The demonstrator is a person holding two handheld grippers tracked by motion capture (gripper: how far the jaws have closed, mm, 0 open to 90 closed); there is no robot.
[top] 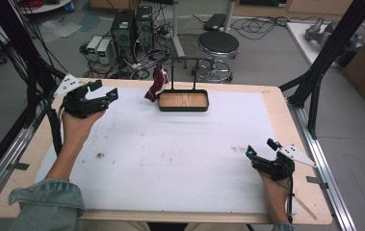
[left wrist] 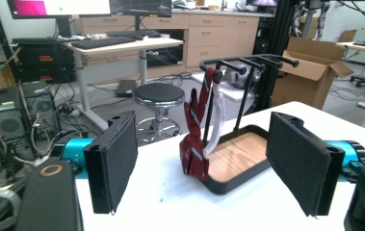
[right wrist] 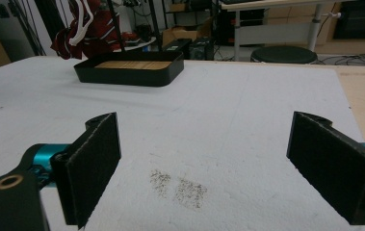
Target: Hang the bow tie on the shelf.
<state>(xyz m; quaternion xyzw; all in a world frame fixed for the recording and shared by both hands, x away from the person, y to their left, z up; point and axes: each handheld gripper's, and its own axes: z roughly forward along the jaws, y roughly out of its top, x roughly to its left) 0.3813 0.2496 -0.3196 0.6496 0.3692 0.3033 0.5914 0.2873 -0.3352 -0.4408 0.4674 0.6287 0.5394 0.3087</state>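
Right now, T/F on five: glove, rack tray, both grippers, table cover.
1. The red glove hangs on the black rack. True.
2. The rack's wooden tray holds a glove. False: the tray is bare; the glove hangs at its left edge.
3. The left gripper grips the glove. False: its jaws are open with nothing between them, apart from the glove.
4. The right gripper is open, over the white table cover. True.
5. The cover is spotless. False: dark specks mark it.
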